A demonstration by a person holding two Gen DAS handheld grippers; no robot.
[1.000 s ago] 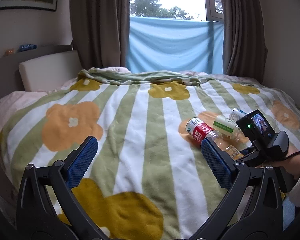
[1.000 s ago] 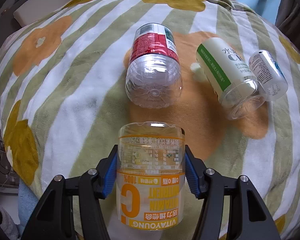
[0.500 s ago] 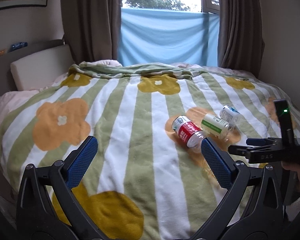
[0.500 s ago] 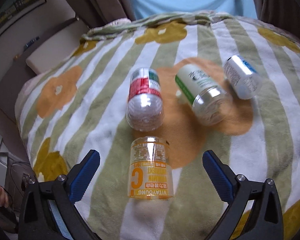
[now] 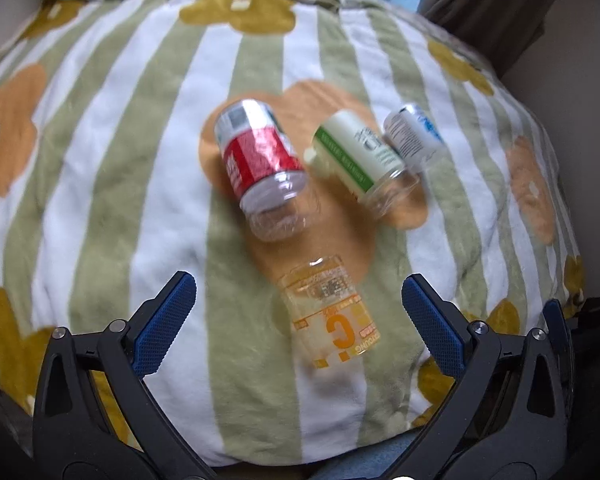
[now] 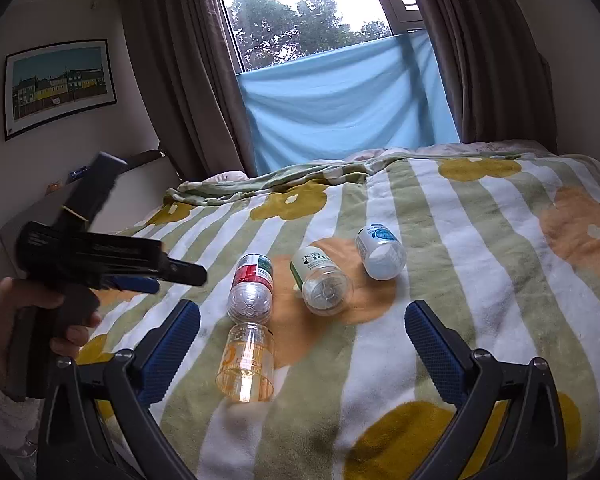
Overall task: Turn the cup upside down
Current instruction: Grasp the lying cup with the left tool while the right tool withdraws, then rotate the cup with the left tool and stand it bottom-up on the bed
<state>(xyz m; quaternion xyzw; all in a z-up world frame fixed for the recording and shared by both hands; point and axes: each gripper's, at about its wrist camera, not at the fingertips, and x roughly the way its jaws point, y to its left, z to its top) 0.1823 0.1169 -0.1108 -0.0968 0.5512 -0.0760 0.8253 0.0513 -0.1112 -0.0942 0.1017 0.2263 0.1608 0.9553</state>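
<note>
Four cups: they sit close together on the soft blanket with green and white stripes and yellow and orange flowers (image 5: 164, 184); the blanket covers a bed
Orange cup: the see-through plastic cup with orange print and a big letter C (image 5: 334, 322) stands upside down on the blanket, its clear bottom on top; nothing touches it; in the left wrist view it sits between the two blue pads but lower down than them; in the right wrist view (image 6: 247, 362) it is nearest the camera
Red cup: the clear plastic cup with a red and silver label (image 5: 262, 168) lies on its side just behind the orange cup
Green cup: the clear cup with a white and green label (image 5: 358, 156) lies on its side to the right of the red one
Blue cup: the small cup with a white and blue label (image 5: 414, 136) lies tilted, touching the green one
Left gripper: the left gripper (image 5: 298, 320) hangs above the orange cup; its jaws are wide apart and hold nothing; a hand (image 6: 28, 332) holds its handle
Right gripper: the right gripper (image 6: 302, 344) has its jaws wide apart and holds nothing
Room: brown curtains (image 6: 180, 80), a light blue cloth across the window (image 6: 340, 108), a framed picture of houses on the wall (image 6: 58, 84)
</note>
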